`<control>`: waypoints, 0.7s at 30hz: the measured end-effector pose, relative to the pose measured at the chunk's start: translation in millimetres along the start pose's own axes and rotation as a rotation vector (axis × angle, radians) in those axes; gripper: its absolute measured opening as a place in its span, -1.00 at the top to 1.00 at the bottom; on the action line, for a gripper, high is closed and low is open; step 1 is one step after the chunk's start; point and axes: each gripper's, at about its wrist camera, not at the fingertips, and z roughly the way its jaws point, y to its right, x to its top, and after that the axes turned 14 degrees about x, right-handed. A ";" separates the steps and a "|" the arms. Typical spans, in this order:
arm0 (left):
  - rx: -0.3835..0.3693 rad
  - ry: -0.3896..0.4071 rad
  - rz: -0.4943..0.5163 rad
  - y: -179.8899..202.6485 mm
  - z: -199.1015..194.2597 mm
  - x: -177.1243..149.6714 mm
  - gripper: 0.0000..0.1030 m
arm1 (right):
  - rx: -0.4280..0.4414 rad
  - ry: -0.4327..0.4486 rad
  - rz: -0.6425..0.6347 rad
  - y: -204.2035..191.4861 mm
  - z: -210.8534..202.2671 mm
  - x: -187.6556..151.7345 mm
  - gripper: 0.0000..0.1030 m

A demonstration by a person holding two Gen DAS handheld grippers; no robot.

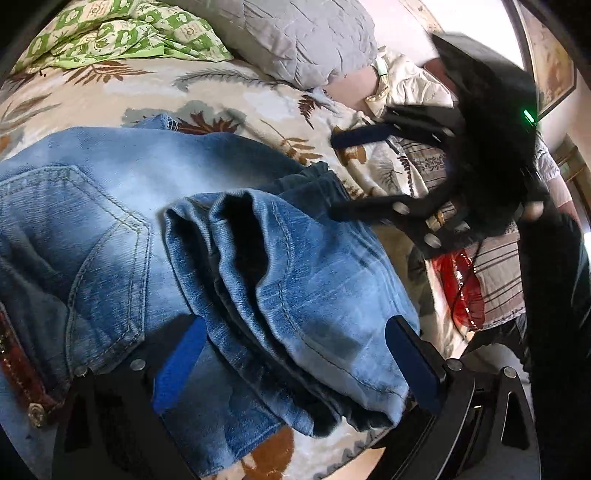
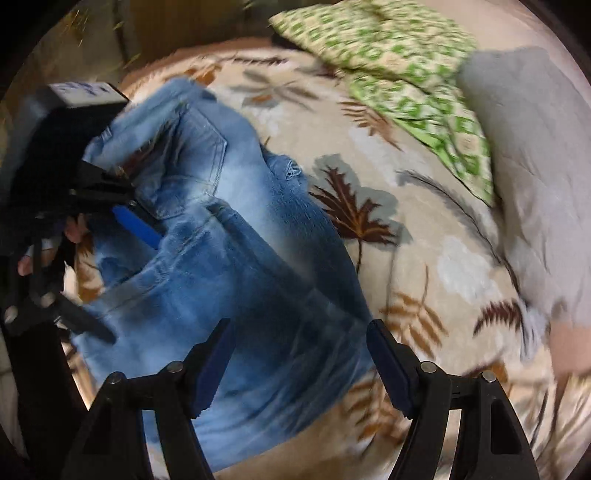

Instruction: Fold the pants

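Faded blue jeans (image 1: 155, 236) lie folded on a bed (image 1: 236, 99) covered with a cream spread printed with brown and grey leaves. A back pocket (image 1: 74, 236) faces up at the waist end, and the hems of both legs (image 1: 280, 266) rest doubled over the seat, their openings gaping.

The left gripper (image 1: 295, 350) hangs just over the folded legs, its blue-padded fingers (image 1: 177, 358) spread wide to either side of the denim and pressing on nothing.

The right gripper (image 2: 299, 362) is blurred in its own view, fingers (image 2: 214, 369) parted with nothing between them, above the lower fold of the jeans (image 2: 229, 266) and the bare spread. From the left camera, the right gripper (image 1: 336, 173) shows off the jeans' far edge, over the bed, its fingers apart.

A green-and-cream checked cloth (image 1: 122, 33) lies crumpled at the head of the bed, a grey pillow (image 1: 303, 40) beside it. Something shiny and red (image 1: 461, 288) sits by striped fabric (image 1: 498, 273) beyond the edge of the spread.
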 end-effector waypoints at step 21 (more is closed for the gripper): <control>0.096 0.061 0.023 6.2 -12.0 -2.6 0.92 | 0.003 -0.069 0.020 9.5 33.0 -11.2 0.82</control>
